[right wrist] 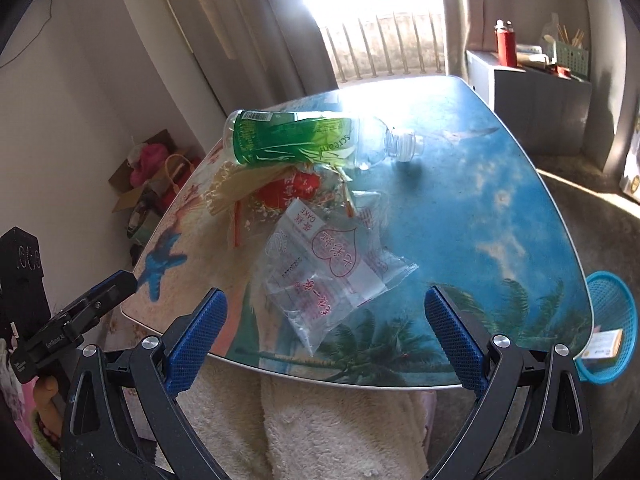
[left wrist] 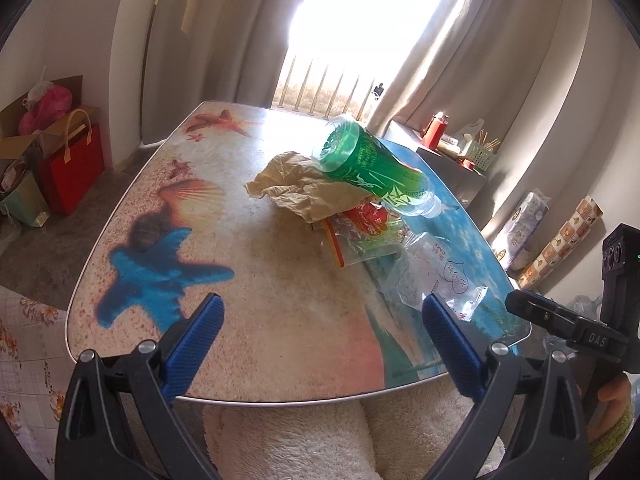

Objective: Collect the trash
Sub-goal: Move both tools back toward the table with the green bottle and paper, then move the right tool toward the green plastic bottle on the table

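Window (left wrist: 360, 12) was blown out in both views, couldn't see anything past the bars. Crumpled brown paper (left wrist: 296, 188) was mostly hidden behind the green bottle (right wrist: 296, 140) in the right wrist view. Red wrapper (right wrist: 292, 190) sat partly under the bottle and the clear bag (right wrist: 328, 264); its print was too small for me to read. Blue basket (right wrist: 612, 328) was cut off by the fisheye rim and partly behind the bench (right wrist: 520, 200) edge. Contents of the cardboard box (left wrist: 36, 120) were unclear.

Trash pile (right wrist: 320, 216) on beach-print table (right wrist: 500, 200)
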`<control>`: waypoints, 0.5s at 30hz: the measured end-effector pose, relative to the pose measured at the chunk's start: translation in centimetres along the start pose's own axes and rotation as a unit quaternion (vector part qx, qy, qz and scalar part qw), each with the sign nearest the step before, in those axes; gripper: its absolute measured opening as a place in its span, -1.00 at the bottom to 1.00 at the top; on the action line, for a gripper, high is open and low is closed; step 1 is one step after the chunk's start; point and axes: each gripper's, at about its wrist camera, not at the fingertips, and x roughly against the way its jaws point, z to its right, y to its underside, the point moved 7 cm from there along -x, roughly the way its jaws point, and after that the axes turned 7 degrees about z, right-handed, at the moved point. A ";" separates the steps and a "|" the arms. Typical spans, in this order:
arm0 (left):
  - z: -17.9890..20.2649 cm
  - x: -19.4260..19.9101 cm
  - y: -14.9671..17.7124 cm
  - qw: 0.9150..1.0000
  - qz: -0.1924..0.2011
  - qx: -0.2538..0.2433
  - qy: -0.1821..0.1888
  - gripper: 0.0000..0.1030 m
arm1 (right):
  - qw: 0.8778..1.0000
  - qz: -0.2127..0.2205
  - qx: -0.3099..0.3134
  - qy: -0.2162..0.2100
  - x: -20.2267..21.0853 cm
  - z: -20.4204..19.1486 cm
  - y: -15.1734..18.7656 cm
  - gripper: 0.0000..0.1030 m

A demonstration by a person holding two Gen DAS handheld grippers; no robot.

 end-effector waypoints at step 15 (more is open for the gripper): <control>-0.2 -0.9 -0.7 1.000 -0.014 -0.013 -0.017 0.89 | 0.994 0.006 0.111 0.007 -5.7 -2.8 -1.5 0.84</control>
